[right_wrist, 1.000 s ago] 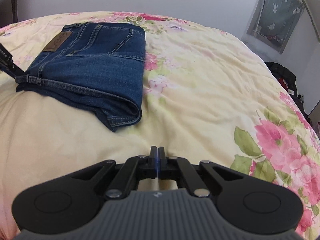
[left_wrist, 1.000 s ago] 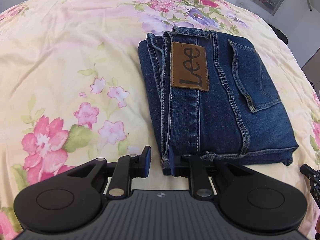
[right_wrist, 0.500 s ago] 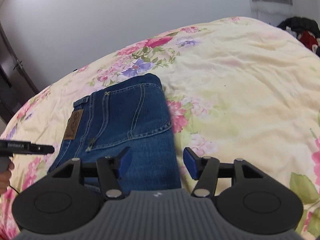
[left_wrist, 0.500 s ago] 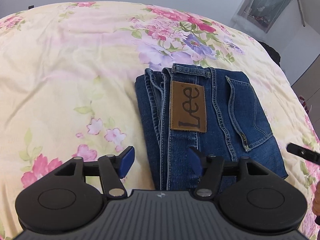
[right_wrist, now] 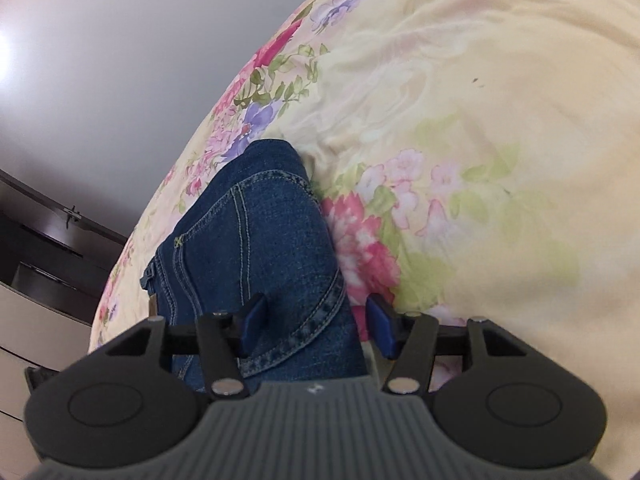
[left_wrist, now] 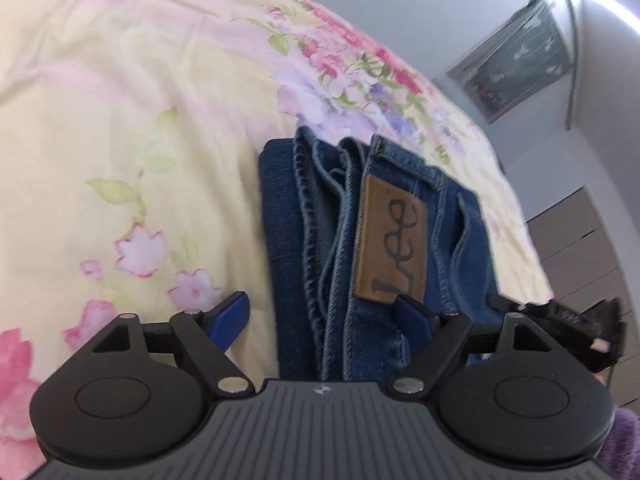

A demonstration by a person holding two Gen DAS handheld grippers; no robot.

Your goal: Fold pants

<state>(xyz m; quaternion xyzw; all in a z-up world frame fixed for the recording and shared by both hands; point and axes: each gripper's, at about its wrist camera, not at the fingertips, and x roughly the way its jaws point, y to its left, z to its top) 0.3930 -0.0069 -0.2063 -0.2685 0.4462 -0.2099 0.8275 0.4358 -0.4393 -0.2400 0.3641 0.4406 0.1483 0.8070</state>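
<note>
The blue jeans [left_wrist: 384, 240] lie folded into a compact stack on the floral bedspread [left_wrist: 120, 120], the brown leather label [left_wrist: 390, 240] facing up. My left gripper [left_wrist: 324, 316] is open, its blue-padded fingers straddling the stack's left edge at the near end. In the right wrist view the jeans [right_wrist: 256, 248] show the back pocket stitching. My right gripper [right_wrist: 316, 324] is open, its fingers straddling the stack's right folded edge. Part of the right gripper shows at the right of the left wrist view [left_wrist: 560, 320].
The yellow bedspread [right_wrist: 480, 120] with pink and purple flowers spreads all around the jeans. A grey wall and a dark hanging cloth [left_wrist: 520, 60] are behind the bed. Drawer fronts [left_wrist: 580, 248] stand at the right, dark furniture [right_wrist: 40, 240] at the left.
Both grippers have moved in close over the folded jeans and tilted. The right gripper went from shut to open; the left opened wider. The jeans have not moved.
</note>
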